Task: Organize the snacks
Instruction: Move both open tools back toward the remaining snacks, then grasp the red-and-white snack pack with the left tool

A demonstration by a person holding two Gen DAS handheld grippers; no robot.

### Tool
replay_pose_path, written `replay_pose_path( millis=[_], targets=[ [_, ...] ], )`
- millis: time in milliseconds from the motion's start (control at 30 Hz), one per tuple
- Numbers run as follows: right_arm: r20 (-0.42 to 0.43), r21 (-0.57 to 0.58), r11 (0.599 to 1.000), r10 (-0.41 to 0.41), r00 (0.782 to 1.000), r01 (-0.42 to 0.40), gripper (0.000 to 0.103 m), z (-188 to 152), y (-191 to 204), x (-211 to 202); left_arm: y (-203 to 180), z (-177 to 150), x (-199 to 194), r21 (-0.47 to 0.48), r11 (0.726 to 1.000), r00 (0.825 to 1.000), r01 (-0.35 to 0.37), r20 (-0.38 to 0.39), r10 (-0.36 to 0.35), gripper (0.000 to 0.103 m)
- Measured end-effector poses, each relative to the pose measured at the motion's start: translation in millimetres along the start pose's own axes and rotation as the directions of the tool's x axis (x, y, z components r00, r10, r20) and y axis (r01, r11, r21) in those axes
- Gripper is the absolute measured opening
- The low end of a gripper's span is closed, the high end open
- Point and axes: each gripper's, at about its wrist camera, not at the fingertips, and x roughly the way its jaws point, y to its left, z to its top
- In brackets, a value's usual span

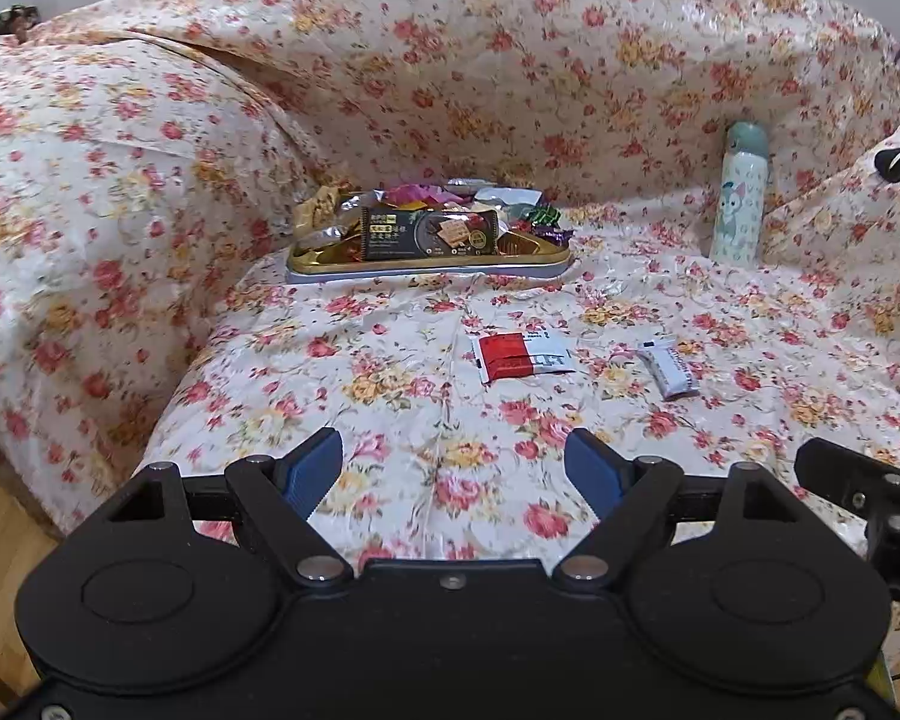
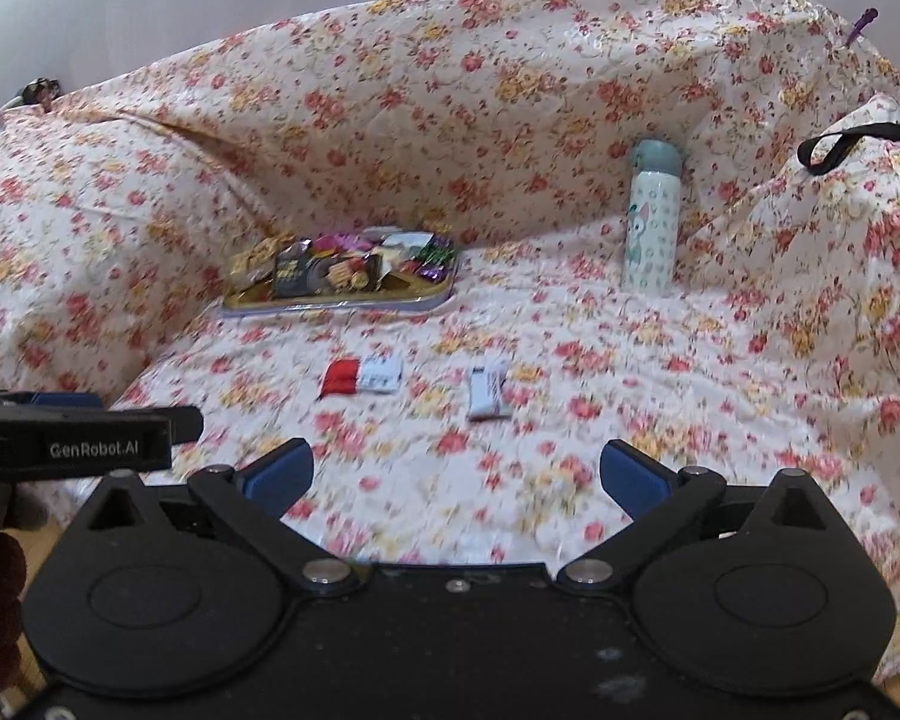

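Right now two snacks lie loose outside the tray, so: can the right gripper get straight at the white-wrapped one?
Probably yes. The right gripper has open, empty jaws, and only bare floral cover lies between them and the white-wrapped snack; the red-and-white packet sits apart, to its left.

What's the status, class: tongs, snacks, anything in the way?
Left tongs open, empty. Right tongs open, empty. Tray heaped; red packet and white packet loose on sofa. Path clear.
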Motion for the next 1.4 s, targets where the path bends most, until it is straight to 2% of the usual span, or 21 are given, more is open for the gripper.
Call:
replay_pose_path(
  millis=[200, 367, 467, 567, 867, 1033, 1167, 1400],
  targets=[
    [-0.086, 0.0, 1.0, 0.007, 0.996, -0.007, 0.103, 15.3, -0.9, 45.7, -1.1, 16.6, 38.4, 0.033, 0.999, 0.997, 0.037, -0.061, -0.035, 0.082],
    [-0.177, 0.039, 0.999, 0.034, 0.984, -0.028, 0.103, 23.3, -6.6, 83.4, -4.1, 26.1, 71.7, 0.108, 0.992, 0.995, 0.064, -0.084, -0.055, 0.081],
    [-0.208, 0.041, 0.999, 0.028, 0.978, -0.02, 0.102, 26.2, -8.1, 102.3, -8.0, 28.5, 93.1, 0.183, 0.981, 0.994, 0.071, -0.093, -0.054, 0.08],
    [-0.226, 0.039, 0.999, 0.023, 0.974, -0.015, 0.1, 27.9, -8.8, 116.0, -11.6, 29.5, 112.1, 0.259, 0.962, 0.993, 0.081, -0.105, -0.056, 0.074],
    [-0.281, 0.047, 0.999, 0.025, 0.959, -0.012, 0.093, 31.6, -13.7, 151.0, -24.7, 30.8, 146.9, 0.45, 0.881, 0.989, 0.145, -0.096, -0.113, 0.074],
    [-0.32, 0.013, 1.0, -0.008, 0.947, 0.012, 0.086, 29.3, -14.3, 168.9, -30.0, 34.7, 162.4, 0.501, 0.851, 0.987, 0.16, -0.094, -0.13, 0.074],
    [-0.373, 0.025, 0.999, -0.02, 0.928, 0.031, 0.082, 23.9, -20.1, 183.1, -32.9, 35.7, 173.9, 0.521, 0.833, 0.982, 0.188, -0.117, -0.148, 0.074],
    [-0.364, -0.045, 0.998, -0.052, 0.93, 0.039, 0.085, 18.0, -12.0, 186.8, -35.4, 40.2, 184.9, 0.573, 0.787, 0.973, 0.23, -0.121, -0.196, 0.077]
  ],
)
